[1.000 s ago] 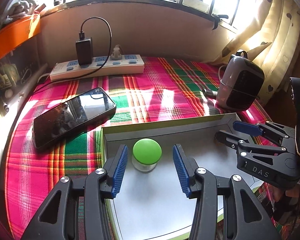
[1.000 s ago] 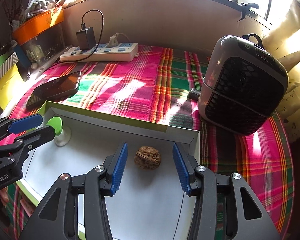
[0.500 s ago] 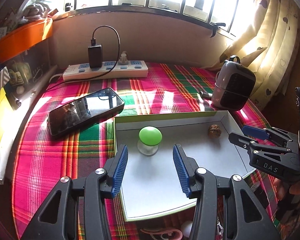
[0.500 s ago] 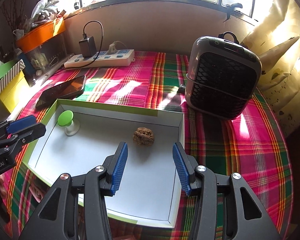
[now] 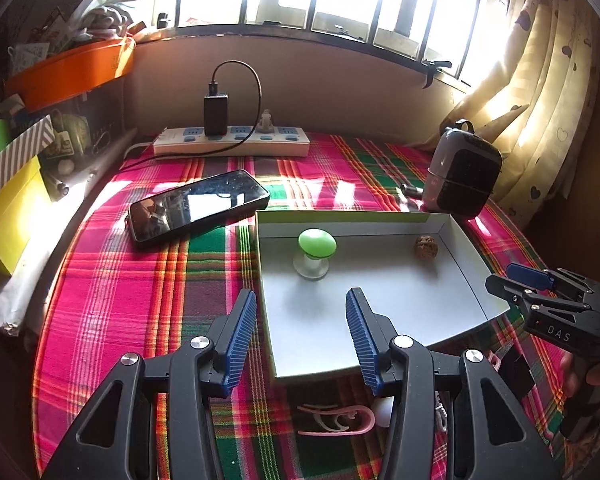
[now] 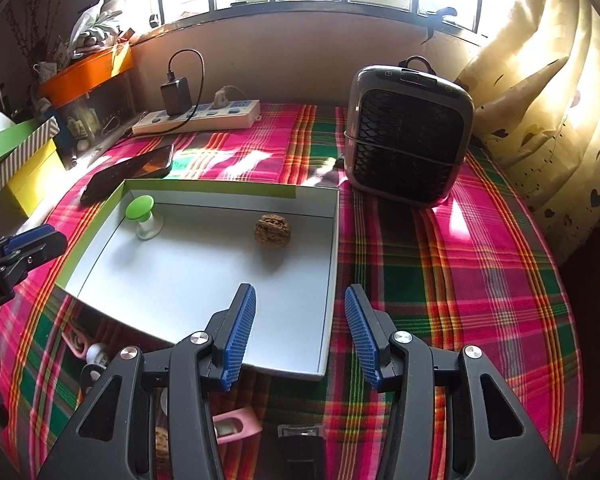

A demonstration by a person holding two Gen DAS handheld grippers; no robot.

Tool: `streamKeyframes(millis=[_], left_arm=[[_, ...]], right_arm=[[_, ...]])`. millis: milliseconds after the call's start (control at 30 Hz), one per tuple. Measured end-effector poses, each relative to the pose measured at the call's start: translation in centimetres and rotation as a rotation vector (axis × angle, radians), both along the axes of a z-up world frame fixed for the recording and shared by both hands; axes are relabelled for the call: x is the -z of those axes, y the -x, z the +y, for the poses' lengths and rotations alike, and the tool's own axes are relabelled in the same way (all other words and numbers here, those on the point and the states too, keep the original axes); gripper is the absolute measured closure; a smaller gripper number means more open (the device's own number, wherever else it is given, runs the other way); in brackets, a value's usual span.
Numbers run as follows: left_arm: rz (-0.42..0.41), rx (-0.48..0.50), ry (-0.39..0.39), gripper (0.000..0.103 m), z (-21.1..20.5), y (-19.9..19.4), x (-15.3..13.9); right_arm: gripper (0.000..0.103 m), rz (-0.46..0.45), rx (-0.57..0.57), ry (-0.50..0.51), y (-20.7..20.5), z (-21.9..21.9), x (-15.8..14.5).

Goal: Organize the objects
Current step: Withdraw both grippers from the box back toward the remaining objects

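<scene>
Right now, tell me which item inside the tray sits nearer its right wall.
The walnut; the green-capped piece stands in the tray's far left corner.

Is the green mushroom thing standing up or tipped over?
Standing up. The green mushroom thing rests on its clear base inside the tray, cap on top.

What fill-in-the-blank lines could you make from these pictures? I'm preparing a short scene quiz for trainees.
1. The walnut and the green-capped piece both lie inside the ____.
2. The phone lies on the plaid cloth, ____ the tray.
3. A black charger is plugged into the ____.
4. The left tongs and the right tongs are both ____, gripping nothing.

Missing words: tray; outside; power strip; open
</scene>
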State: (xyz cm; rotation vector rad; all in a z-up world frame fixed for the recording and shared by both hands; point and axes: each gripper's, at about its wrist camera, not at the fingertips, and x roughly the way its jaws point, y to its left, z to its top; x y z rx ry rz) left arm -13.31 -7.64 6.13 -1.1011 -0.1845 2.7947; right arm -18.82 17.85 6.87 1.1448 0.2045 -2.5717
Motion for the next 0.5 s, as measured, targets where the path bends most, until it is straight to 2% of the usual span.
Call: streamKeyframes(millis=[167,500], left_arm=[[0.002,-0.008,-0.024,0.057,-0.8,-1.5,0.4],[-0.029,0.040,-0.055,0.057,-1.2,-3.3,2.0]], right_arm=[[0.055,0.011,0.008,0.009,-1.7,1.3,0.2],[0.052,0.004,0.016,0.043,-4.5,3.3,0.9]])
